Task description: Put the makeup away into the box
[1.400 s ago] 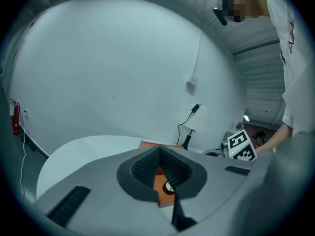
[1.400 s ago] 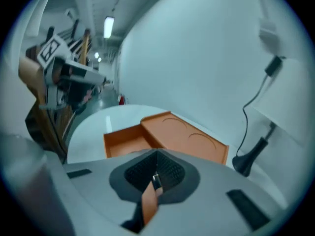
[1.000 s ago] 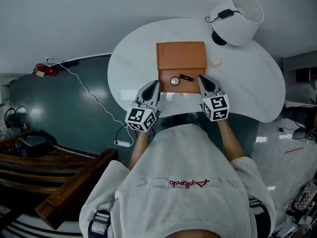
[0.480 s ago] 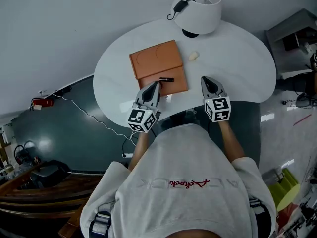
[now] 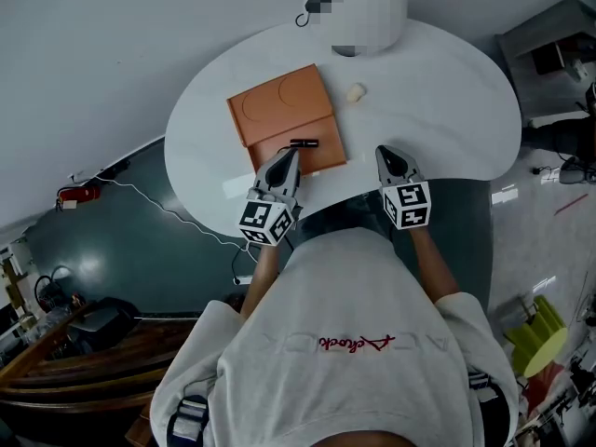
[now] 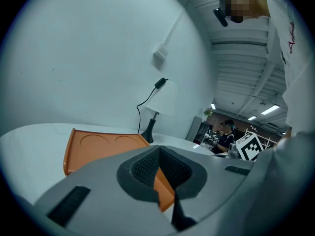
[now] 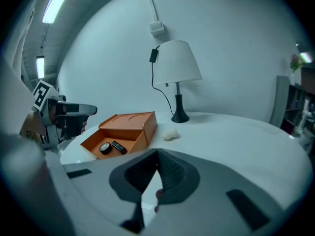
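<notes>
An open orange box point(image 5: 279, 110) lies on the white table point(image 5: 438, 110), its lid folded back. Inside it the right gripper view shows a round compact point(image 7: 104, 148) and a black stick point(image 7: 118, 147); the head view shows only the black stick point(image 5: 304, 143). A beige sponge point(image 5: 355, 92) rests on the table to the right of the box and appears again as the sponge point(image 7: 170, 134). My left gripper point(image 5: 289, 154) hangs over the box's near edge, jaws shut and empty point(image 6: 158, 154). My right gripper point(image 5: 385, 152) is over bare table right of the box, shut point(image 7: 157, 154).
A white lamp point(image 7: 176, 68) with a black base and cord stands at the back of the table, behind the sponge. The table's near edge point(image 5: 345, 203) runs just under both grippers. A dark floor with a white cable point(image 5: 177, 217) lies to the left.
Both grippers have shifted right relative to the box and sunk a little. The left one now covers the box's front; the right one has left the box's corner.
</notes>
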### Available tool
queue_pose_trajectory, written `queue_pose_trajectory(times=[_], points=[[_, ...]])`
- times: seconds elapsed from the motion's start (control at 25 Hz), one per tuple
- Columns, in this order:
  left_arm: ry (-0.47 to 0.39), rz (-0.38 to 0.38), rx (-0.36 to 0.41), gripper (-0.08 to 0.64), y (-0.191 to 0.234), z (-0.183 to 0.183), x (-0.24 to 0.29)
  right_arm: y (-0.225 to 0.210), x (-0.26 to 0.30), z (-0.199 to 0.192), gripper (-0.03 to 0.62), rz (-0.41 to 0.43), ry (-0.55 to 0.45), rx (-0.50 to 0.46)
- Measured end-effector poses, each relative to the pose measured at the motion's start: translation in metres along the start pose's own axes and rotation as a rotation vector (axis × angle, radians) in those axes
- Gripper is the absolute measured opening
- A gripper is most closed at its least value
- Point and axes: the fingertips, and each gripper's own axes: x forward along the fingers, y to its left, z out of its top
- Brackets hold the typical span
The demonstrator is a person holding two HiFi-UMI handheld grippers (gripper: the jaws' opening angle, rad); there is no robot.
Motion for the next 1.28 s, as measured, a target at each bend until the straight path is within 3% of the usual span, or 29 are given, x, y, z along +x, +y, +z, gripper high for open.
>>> queue_pose_trajectory(times=[0.4,0.48,0.52,0.92,1.28], points=[[0.02,0.022,-0.02,0.009,0.017,-0.004,0.01,-0.005,0.029,-0.009,0.03,0.035,0.062,-0.01],[0.02,0.026,-0.024,0.009,0.02,-0.003,0.01,-0.001,0.039,-0.009,0.217,0.073,0.075,-0.02],[0.02,0.028,-0.026,0.009,0.022,-0.003,0.01,0.0,0.043,-0.009,0.237,0.082,0.08,-0.03],[0.01,0.045,-0.046,0.009,0.032,0.003,0.009,-0.005,0.089,-0.012,0.262,0.118,0.166,-0.066],[-0.003,0.079,-0.065,0.009,0.039,0.003,-0.004,-0.036,0.147,0.02,0.284,0.097,0.22,-0.147]])
